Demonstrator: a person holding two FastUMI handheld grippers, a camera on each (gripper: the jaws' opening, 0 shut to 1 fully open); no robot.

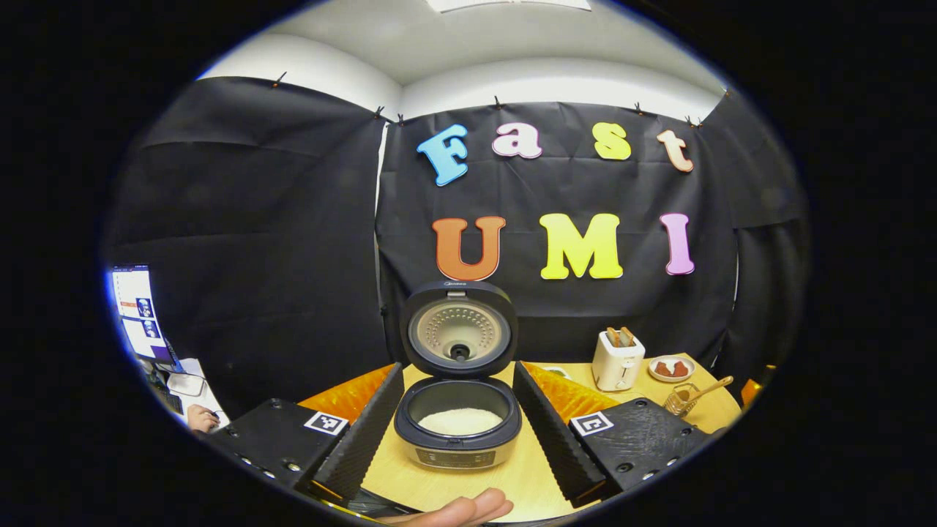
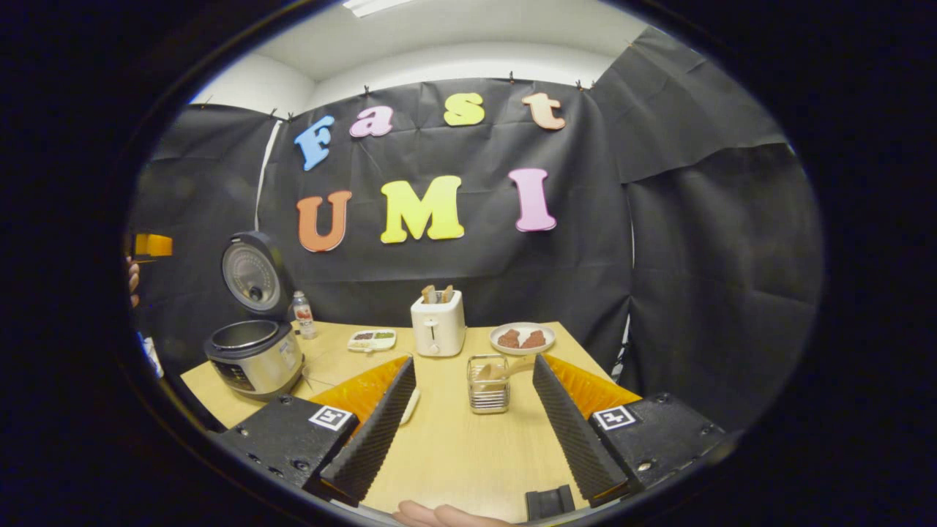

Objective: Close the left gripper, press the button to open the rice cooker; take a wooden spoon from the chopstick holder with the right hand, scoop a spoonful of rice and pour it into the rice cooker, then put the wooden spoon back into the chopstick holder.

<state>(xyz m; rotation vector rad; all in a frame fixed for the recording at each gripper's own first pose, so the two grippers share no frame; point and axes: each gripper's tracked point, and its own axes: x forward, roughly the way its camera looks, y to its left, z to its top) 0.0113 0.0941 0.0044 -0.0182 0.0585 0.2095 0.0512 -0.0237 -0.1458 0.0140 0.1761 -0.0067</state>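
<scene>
Left tool (image 1: 457,432): fingers spread wide, gripping nothing; a fingertip of the holding hand (image 1: 457,510) showed at the bottom edge of the left gripper view.

Right tool (image 2: 468,417): fingers likewise spread, empty, raised above the bench (image 2: 454,454).

Rice cooker (image 1: 457,428): stood on the bench directly between the left tool's fingers in the left gripper view, lid (image 1: 458,329) raised upright, white rice (image 1: 460,421) lying in the inner pot. In the right gripper view it sat at the bench's left end.

Chopstick holder (image 2: 488,384): wire basket, upright, between the right tool's fingers and ahead of them; wooden spoon (image 2: 505,369) stood in it, handle leaning to the right.

Toaster (image 2: 438,322): white, behind the holder, bread in its slots.

Plate (image 2: 522,338): right of the toaster, carrying brown pieces.

Divided tray (image 2: 372,339): left of the toaster.

Bottle (image 2: 303,315): small, just behind the rice cooker.
</scene>
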